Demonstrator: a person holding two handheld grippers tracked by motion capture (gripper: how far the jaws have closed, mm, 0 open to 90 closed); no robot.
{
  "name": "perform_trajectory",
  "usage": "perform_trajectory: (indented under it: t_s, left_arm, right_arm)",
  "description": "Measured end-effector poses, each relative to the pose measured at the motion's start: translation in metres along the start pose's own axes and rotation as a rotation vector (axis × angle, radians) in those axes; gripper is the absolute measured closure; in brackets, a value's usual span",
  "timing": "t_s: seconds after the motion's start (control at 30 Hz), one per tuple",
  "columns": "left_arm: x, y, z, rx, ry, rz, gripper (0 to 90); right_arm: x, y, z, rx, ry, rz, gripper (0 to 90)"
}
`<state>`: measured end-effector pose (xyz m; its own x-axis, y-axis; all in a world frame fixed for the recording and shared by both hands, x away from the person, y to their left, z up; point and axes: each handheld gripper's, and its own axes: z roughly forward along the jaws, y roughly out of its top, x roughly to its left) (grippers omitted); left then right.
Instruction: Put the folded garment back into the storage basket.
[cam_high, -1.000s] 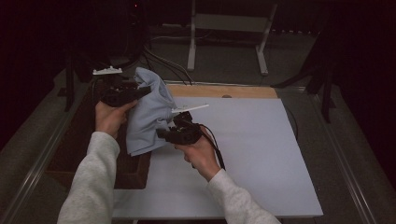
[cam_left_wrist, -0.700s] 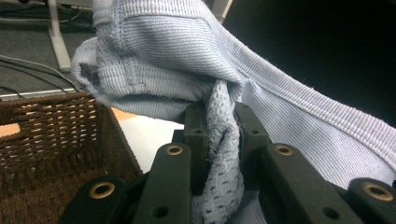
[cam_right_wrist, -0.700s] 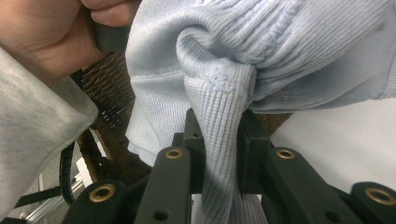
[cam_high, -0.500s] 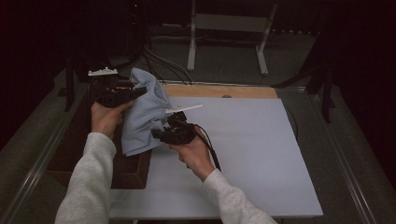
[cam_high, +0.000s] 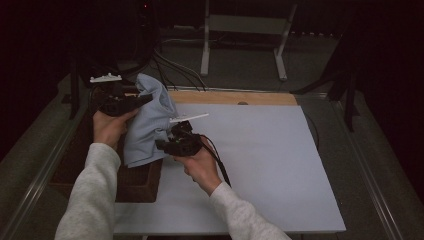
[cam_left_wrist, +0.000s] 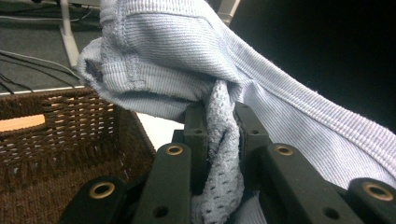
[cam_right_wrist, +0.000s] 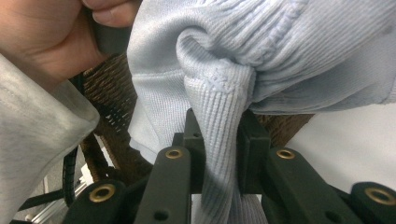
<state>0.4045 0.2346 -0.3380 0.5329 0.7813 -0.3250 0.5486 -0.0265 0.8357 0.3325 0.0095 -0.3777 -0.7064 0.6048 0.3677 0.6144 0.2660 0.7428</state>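
1. One pale blue ribbed garment (cam_high: 147, 125) is seen left of centre in the high view, held off the bench (cam_high: 260, 165) and draped above the near edge of the basket (cam_high: 135, 182).
2. In the left gripper view the garment (cam_left_wrist: 196, 60) fills the upper middle of the frame, and a bunched strand of it, with an open mesh weave, is pinched between the two black fingers (cam_left_wrist: 196, 135).
3. The left gripper (cam_high: 142, 100) is closed on the garment at its upper edge; it is found in the upper left of the high view.
4. In the right gripper view a ribbed fold of the garment (cam_right_wrist: 219, 112) is clamped between the fingers (cam_right_wrist: 250, 140) at centre frame.
5. The right gripper (cam_high: 162, 146) is closed on the garment at its lower right edge, just right of the basket in the high view.
6. One brown woven basket is counted; in the left gripper view its wall (cam_left_wrist: 60, 126) is seen at lower left, and its far part is hidden by the garment.
7. Two hands are counted, each with a grey sleeve (cam_high: 90, 200).
8. The room behind the bench is dark; the kind of garment cannot be told.
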Motion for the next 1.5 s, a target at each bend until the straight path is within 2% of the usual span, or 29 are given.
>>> perform_trajectory:
  t_s: [0.43, 0.7, 1.5]
  left_arm:
    - [0.006, -0.001, -0.006, -0.008, 0.016, -0.010, 78.4]
    - [0.015, -0.006, -0.012, -0.009, 0.032, -0.030, 78.4]
    - [0.028, -0.010, -0.030, -0.019, 0.060, -0.040, 78.4]
  right_arm:
    - [0.008, 0.002, 0.008, 0.000, -0.002, 0.007, 77.6]
    - [0.015, 0.002, 0.016, 0.007, 0.002, 0.004, 77.6]
    - [0.031, 0.005, 0.036, 0.012, 0.015, 0.009, 77.6]
